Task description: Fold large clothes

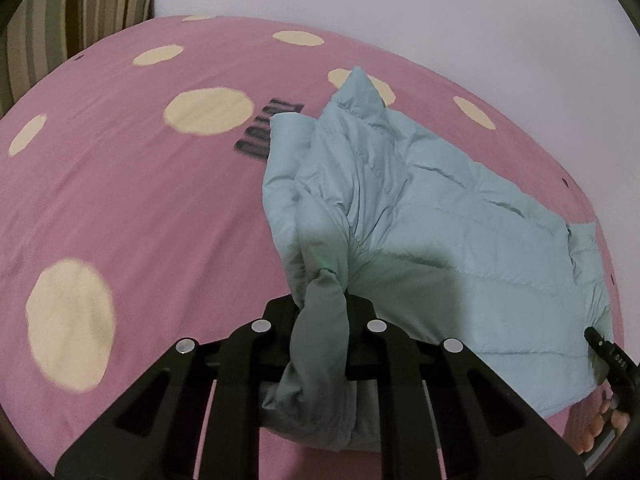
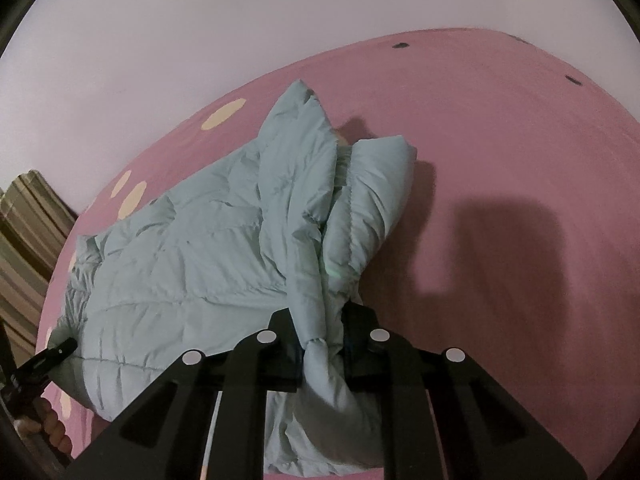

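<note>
A pale blue puffer jacket point(image 1: 440, 220) lies crumpled on a pink bedsheet point(image 1: 120, 200) with cream dots. My left gripper point(image 1: 325, 308) is shut on a bunched fold of the jacket's near left edge, lifted slightly off the sheet. My right gripper point(image 2: 320, 320) is shut on a bunched fold at the jacket's point(image 2: 192, 248) near right edge, also raised. Each gripper shows at the edge of the other's view: the right one's fingers point(image 1: 600, 346) at the jacket's corner, the left one's fingers point(image 2: 56, 354) at the opposite corner.
The pink sheet point(image 2: 500, 140) stretches wide to the right of the jacket, with the gripper's shadow on it. A pale wall point(image 1: 400, 8) stands behind the bed. A striped cushion point(image 1: 80, 8) sits at the far left corner. A hand point(image 1: 600, 428) holds the right gripper.
</note>
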Tool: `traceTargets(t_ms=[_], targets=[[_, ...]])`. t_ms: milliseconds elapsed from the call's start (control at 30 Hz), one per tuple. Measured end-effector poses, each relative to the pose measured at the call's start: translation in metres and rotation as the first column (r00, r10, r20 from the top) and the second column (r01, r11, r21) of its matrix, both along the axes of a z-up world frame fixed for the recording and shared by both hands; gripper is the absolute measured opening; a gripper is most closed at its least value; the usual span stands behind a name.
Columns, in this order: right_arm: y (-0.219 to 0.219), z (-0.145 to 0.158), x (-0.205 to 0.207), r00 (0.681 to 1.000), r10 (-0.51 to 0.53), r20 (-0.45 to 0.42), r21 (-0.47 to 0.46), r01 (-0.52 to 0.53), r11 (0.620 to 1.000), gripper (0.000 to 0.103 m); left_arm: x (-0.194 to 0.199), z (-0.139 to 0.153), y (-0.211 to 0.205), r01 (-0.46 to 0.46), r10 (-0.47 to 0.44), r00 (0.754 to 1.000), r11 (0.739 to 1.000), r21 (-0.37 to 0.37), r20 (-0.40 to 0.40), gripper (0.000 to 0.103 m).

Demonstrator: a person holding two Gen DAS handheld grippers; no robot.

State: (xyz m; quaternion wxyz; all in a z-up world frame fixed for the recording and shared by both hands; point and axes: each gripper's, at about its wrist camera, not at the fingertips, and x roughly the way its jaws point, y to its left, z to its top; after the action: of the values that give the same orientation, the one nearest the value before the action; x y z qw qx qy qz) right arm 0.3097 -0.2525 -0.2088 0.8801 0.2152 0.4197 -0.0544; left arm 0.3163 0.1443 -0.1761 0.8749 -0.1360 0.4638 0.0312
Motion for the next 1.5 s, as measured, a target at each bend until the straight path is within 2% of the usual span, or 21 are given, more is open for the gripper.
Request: traceTargets(t_ms=[333,600,900,1200,1400,1500], targets=[[0.014,0.001,-0.087,0.999,0.036,-0.015,0.037,-0.035,0.999,0.013,-0.104,0.007,0.016,0.000,0.000,1.000,1.000,0.007,-0.011,0.013],[0.020,-0.002,-0.121,0.998,0.053,-0.019,0.029,-0.053,0.998,0.013,-0.159,0.007,0.023,-0.023,0.023,1.000,1.000,-0.014,-0.014,0.013],[0.023,-0.005,-0.128,0.998,0.060,-0.013,0.023,-0.059,0.998,0.014,-0.171,0.003,0.022,-0.029,0.029,1.000,1.000,-0.006,-0.011,0.014],[0.023,-0.005,-0.126,0.998,0.060,-0.012,0.024,-0.060,0.998,0.020,-0.171,0.002,0.018,-0.029,0.030,0.999,0.999,0.030,-0.014,0.016],[0.021,-0.005,-0.130,0.999,0.051,-0.010,0.028,-0.051,0.998,0.024,-0.172,0.003,0.014,-0.050,0.051,0.999,0.997,0.067,-0.018,0.024],[0.019,-0.004,-0.132,0.999,0.045,-0.011,0.036,-0.044,0.998,0.027,-0.173,0.007,0.010,-0.043,0.045,0.999,0.994,0.098,-0.012,0.033]])
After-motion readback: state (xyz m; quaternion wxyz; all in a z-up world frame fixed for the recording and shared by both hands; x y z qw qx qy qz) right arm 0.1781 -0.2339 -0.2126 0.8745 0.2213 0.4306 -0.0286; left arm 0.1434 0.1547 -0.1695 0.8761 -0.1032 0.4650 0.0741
